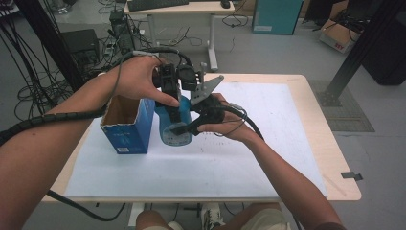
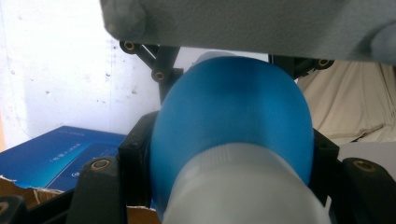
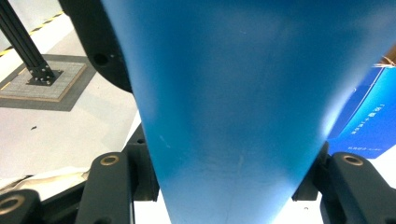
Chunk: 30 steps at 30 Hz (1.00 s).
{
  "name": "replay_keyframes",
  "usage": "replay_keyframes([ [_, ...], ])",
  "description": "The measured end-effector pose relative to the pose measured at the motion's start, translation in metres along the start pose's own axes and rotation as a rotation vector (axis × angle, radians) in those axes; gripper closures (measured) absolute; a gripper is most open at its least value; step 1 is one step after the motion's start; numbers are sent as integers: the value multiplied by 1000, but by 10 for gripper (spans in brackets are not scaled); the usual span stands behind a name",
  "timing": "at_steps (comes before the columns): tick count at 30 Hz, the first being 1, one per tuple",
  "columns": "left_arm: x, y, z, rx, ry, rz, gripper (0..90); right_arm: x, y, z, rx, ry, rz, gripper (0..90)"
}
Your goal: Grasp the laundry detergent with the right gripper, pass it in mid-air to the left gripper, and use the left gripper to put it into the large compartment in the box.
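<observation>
A blue bottle (image 1: pixel 173 135) with a white cap (image 2: pixel 243 191) stands upright on the white sheet (image 1: pixel 230 158), right beside an open blue carton (image 1: pixel 125 129). My left gripper (image 1: pixel 172 101) comes down from above, and its jaws press both sides of the bottle's (image 2: pixel 233 116) shoulder just below the cap. My right gripper (image 1: pixel 186 127) reaches in from the right. Its jaws clamp the bottle's (image 3: pixel 233 93) lower body. Both grippers are shut on the bottle.
The carton (image 2: pixel 56 156) is open at the top and stands left of the bottle. The wooden table (image 1: pixel 330 158) edges the sheet on all sides. A black post (image 1: pixel 356 52) rises beyond the far right corner. Cables (image 1: pixel 33 91) lie on the floor at left.
</observation>
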<state>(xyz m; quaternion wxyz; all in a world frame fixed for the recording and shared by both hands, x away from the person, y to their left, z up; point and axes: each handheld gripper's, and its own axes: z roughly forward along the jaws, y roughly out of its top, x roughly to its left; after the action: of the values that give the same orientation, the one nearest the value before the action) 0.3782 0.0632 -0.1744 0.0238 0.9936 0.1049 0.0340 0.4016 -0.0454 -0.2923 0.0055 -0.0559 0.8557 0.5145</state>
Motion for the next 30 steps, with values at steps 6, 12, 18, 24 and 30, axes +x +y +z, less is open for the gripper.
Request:
replay_keyframes([
  [6, 1, 1, 0, 13, -16, 1, 372, 0, -1, 0, 1, 2, 1, 414],
  [12, 2, -1, 0, 18, -3, -8, 372, 1, -1, -3, -9, 10, 41, 286],
  [18, 6, -5, -1, -10, -9, -75, 371, 3, -7, -6, 46, -14, 91, 121],
  [24, 15, -10, -11, 28, 5, -116, 371, 1, -14, -24, 54, -99, 195, 31],
  [30, 24, -14, -21, 48, -4, -182, 371, 7, -22, -47, 119, -206, 209, 21],
])
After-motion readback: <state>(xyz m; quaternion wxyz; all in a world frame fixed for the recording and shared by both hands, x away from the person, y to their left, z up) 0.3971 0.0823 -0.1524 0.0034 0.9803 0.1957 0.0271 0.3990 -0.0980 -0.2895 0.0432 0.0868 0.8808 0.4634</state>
